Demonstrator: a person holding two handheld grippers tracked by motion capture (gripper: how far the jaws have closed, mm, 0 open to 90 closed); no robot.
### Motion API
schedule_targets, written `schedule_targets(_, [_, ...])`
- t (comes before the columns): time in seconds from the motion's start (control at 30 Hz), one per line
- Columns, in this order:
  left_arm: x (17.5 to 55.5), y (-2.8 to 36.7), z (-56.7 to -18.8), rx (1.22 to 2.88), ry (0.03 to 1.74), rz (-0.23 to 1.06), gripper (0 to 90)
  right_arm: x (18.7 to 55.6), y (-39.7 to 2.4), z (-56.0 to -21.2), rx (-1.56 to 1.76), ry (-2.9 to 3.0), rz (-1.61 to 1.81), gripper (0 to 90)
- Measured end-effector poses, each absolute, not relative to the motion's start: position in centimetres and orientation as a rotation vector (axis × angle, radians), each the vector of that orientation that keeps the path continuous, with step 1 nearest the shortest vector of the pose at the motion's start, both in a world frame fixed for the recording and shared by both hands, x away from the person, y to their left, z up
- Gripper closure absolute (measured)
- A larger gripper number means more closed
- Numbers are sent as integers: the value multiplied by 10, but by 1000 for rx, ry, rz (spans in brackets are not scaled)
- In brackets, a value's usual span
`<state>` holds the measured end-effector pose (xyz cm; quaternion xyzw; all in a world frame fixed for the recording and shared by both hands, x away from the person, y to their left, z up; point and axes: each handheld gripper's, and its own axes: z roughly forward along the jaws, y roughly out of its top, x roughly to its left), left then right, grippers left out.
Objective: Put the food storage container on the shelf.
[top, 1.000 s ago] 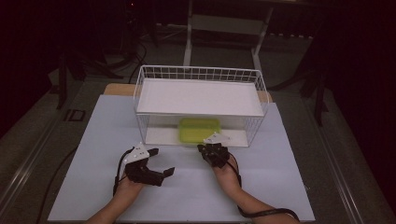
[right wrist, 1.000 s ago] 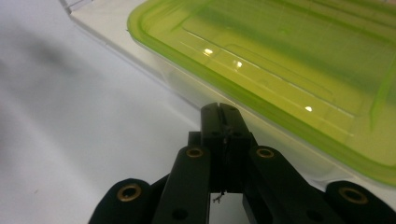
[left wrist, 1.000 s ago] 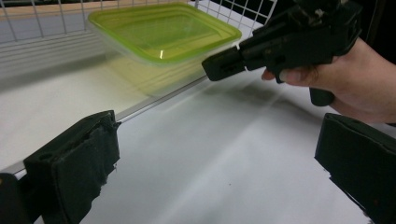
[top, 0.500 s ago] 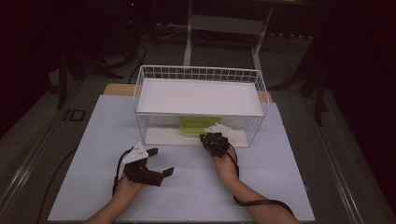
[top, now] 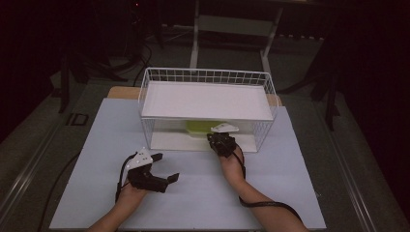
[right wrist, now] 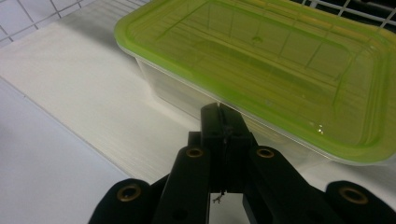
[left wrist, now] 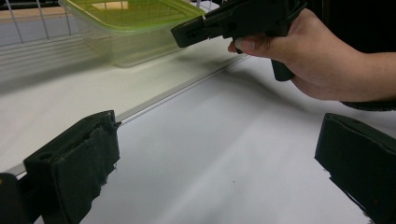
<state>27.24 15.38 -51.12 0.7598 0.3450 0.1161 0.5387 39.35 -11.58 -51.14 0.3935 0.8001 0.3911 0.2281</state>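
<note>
The right gripper [top: 221, 140], jaws pressed together and empty, reaches just beside the green-lidded plastic container [right wrist: 275, 65] on the wire rack's [top: 205, 76] lower shelf. The left gripper [top: 162, 170] rests wide-jawed on the near table [top: 193, 203].

White wire basket rack [top: 205, 77] at white table's [top: 96, 145] far edge; clear plastic container, green lid [right wrist: 280, 65], on lower shelf.
</note>
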Motion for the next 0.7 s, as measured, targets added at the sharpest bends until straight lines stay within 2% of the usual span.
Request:
schedule_targets(0.53, [273, 153, -510, 1777, 832, 247, 3, 358, -112, -499, 992, 2232, 1148, 805])
schedule_targets(0.63, [272, 152, -508, 1782, 825, 252, 3, 349, -121, -493, 1042, 2240, 1205, 654])
schedule_targets(0.67, [271, 151, -508, 1785, 822, 254, 3, 346, -122, -492, 1042, 2237, 1214, 569])
schedule_targets(0.7, [271, 151, -508, 1785, 822, 254, 3, 346, -122, -492, 1042, 2237, 1214, 569])
